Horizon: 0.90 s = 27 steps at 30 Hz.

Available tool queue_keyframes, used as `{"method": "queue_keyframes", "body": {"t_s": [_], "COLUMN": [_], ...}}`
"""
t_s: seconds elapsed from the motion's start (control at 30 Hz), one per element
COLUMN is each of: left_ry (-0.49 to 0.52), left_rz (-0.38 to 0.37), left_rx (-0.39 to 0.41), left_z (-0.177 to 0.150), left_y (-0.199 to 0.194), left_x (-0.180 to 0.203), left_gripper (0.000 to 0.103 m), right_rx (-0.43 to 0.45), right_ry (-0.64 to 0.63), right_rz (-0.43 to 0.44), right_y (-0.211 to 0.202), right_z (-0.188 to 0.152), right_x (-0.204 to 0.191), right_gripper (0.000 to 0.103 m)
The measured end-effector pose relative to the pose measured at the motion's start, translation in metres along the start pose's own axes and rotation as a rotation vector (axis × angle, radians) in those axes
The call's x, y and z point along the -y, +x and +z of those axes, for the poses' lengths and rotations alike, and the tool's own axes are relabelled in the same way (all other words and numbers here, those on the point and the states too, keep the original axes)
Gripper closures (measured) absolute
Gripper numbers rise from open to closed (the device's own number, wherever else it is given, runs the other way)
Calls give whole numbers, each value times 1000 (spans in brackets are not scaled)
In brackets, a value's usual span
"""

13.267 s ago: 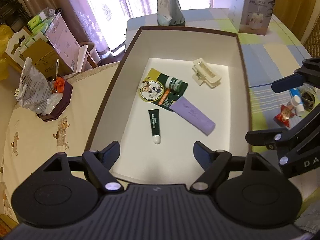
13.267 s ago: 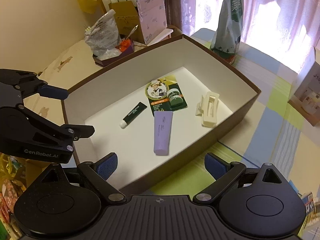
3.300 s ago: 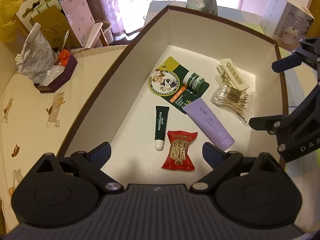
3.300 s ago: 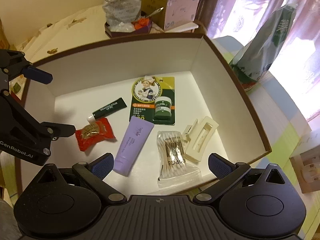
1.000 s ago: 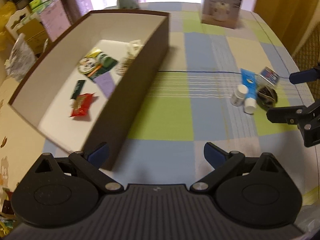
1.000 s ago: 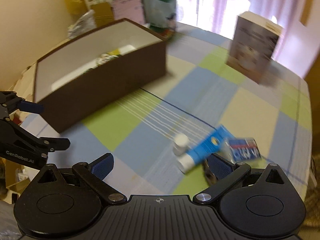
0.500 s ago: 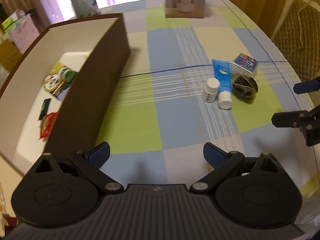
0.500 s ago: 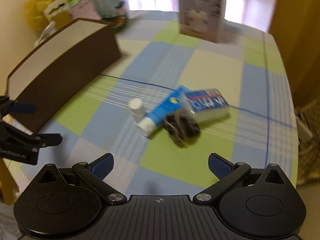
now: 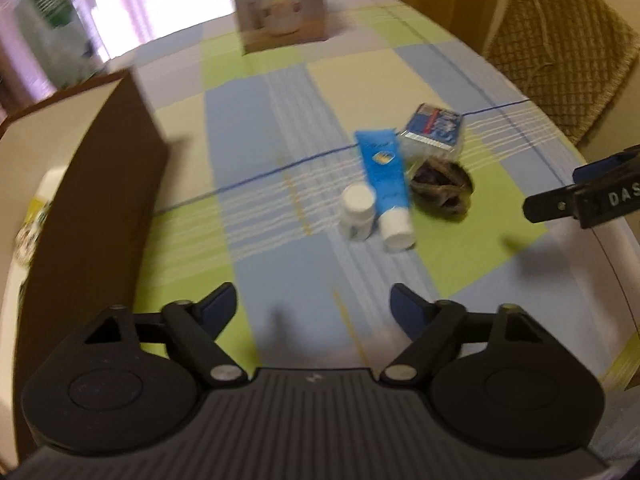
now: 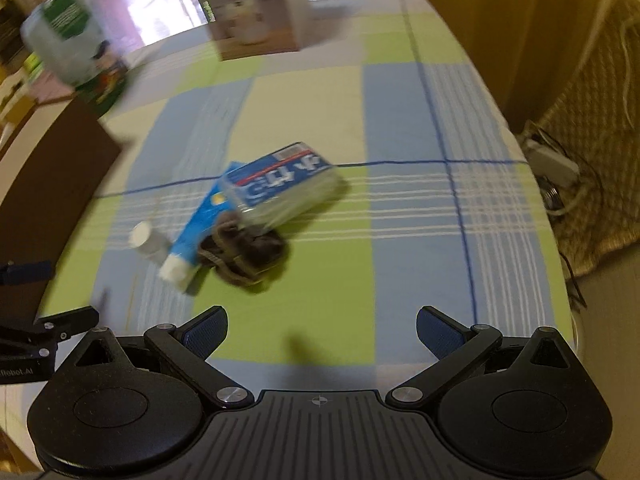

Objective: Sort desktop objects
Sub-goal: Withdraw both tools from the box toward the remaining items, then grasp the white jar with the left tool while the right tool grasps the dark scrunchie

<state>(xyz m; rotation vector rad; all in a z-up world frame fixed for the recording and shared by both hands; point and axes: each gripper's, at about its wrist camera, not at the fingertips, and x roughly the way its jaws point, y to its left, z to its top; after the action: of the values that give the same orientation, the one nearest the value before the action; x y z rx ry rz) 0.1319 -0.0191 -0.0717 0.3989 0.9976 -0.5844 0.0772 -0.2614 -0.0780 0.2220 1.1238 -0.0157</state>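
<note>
Left gripper [image 9: 312, 306] spread wide and empty, held above the checked cloth on the surface [image 9: 280, 240]; right gripper [image 10: 322, 326] likewise spread wide, nothing between the fingers, low over a green square. Just ahead of both, a tight cluster well apart from the box: small white bottle [image 9: 357, 211] standing upright, touching the blue tube [image 9: 384, 172] lying with its white cap toward the camera, a dark crumpled bundle [image 9: 442, 186] just beside the tube, and a blue-and-white pack [image 9: 434, 126] resting partly on tube and bundle. Off to the left, the brown box [image 9: 100, 168] with pale inner walls, a few items barely visible inside. Farther back, a white carton [image 9: 280, 0] and a green-labelled bag [image 9: 56, 36], both blurred. Risks, as a judgement: cluster packed so closely that closing on one piece could nudge or topple the bottle, or drag the pack off its perch; the round bottle likely to roll if tipped; the soft bundle likely to deform and slip; motion blur suggesting fast travel, so an overshoot possible. Readable writing: "DAS" on the right gripper's arm in the left view, "Robot.AI" on the left gripper's arm in the right view; the pack's print too smeared to read.
</note>
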Motion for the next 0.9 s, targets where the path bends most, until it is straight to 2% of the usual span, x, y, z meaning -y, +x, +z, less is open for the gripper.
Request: {"method": "queue_keyframes", "body": {"t_s": [0.17, 0.27, 0.47, 0.53, 0.6, 0.73, 0.9], "left_ry": [31, 36, 18, 23, 28, 41, 58], "left_rz": [-54, -78, -114, -132, -150, -129, -101], "left_rx": [52, 71, 82, 79, 69, 64, 57], "left_z": [18, 25, 34, 35, 36, 29, 22], "left_y": [20, 32, 54, 61, 68, 65, 61], "left_x": [5, 6, 4, 4, 3, -3, -11], "left_gripper": [29, 42, 56, 65, 80, 80, 81], "right_rx": [5, 7, 18, 26, 34, 34, 31], "right_ry": [70, 94, 142, 158, 169, 121, -44], "right_rz": [-11, -20, -7, 6, 25, 99, 146], "right_y": [4, 7, 10, 11, 13, 19, 36], "right_z": [7, 10, 15, 20, 25, 30, 26], "right_x": [13, 16, 22, 22, 20, 7, -30], "right_gripper": [0, 0, 0, 0, 0, 0, 2]}}
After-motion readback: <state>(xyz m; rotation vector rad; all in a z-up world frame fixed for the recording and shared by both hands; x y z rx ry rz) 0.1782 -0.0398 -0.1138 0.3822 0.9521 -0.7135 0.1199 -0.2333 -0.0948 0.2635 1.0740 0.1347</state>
